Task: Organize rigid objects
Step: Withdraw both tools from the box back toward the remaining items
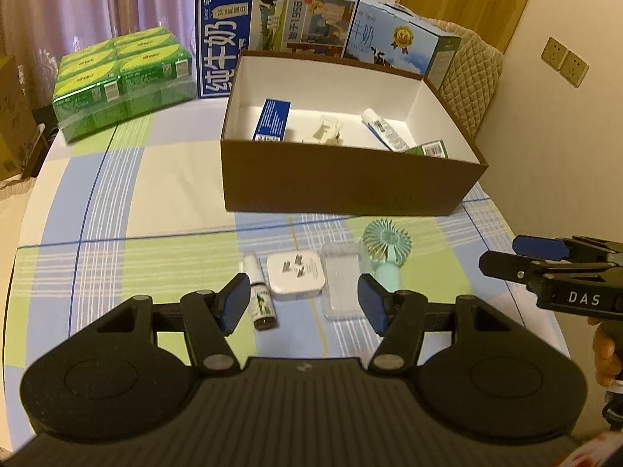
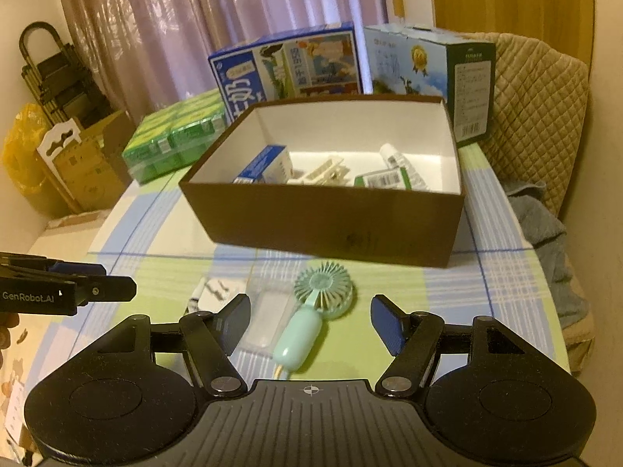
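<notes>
Now, with both my left gripper point(image 1: 303, 303) and right gripper point(image 2: 310, 321) parted and empty, I'd straddle the fan point(image 2: 311, 311) handle near the table's point(image 1: 155, 264) front edge squarely before closing.

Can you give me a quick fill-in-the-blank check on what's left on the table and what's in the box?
1. The mint green handheld ____ lies on the tablecloth in front of the brown box.
2. The white plug adapter lies with its prongs facing ____.
3. The small spray bottle lies to the ____ of the adapter in the left wrist view.
4. The white tube is ____ the brown box.

Missing words: fan; up; left; inside
</notes>
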`<state>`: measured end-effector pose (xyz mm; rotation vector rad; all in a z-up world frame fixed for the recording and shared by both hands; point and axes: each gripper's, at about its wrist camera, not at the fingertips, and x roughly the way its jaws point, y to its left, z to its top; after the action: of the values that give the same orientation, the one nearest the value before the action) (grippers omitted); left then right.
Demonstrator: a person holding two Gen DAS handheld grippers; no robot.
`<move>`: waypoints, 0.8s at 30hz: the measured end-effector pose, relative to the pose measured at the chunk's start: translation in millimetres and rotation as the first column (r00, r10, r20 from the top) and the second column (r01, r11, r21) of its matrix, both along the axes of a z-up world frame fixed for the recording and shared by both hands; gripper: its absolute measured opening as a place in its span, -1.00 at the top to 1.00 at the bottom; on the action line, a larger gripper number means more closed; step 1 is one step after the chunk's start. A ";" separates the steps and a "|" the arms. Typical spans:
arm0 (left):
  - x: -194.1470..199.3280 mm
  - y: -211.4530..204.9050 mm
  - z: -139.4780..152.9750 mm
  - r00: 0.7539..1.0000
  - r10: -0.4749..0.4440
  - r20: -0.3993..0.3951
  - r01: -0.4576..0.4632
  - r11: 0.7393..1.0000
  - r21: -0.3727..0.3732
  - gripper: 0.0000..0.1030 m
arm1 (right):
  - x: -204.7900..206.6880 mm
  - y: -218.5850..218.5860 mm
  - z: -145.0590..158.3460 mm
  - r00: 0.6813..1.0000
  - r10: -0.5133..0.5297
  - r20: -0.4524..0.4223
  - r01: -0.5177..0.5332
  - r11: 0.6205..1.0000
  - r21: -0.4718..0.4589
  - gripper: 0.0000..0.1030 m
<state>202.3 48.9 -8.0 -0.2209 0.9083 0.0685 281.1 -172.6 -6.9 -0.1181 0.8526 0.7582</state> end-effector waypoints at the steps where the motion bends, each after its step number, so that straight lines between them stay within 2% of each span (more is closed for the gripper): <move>1: -2.1 -0.2 -1.5 1.000 0.001 -0.004 -0.001 1.000 -0.002 -0.11 | -1.9 0.5 -2.2 1.000 0.002 -0.005 -0.002 1.000 -0.004 -0.27; 11: -17.4 -0.5 -21.9 0.998 0.011 -0.054 -0.012 1.000 -0.016 -0.11 | -17.2 5.5 -26.9 0.997 0.009 -0.070 -0.012 0.999 -0.045 -0.27; 24: -21.8 5.5 -41.7 0.995 0.042 -0.095 -0.041 0.999 0.006 -0.10 | -21.9 18.6 -51.1 0.993 0.030 -0.116 -0.041 0.995 -0.089 -0.27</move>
<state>180.5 54.4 -49.7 -0.2346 0.9984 0.1200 259.2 -154.1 -57.9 -0.1724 0.9970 0.7649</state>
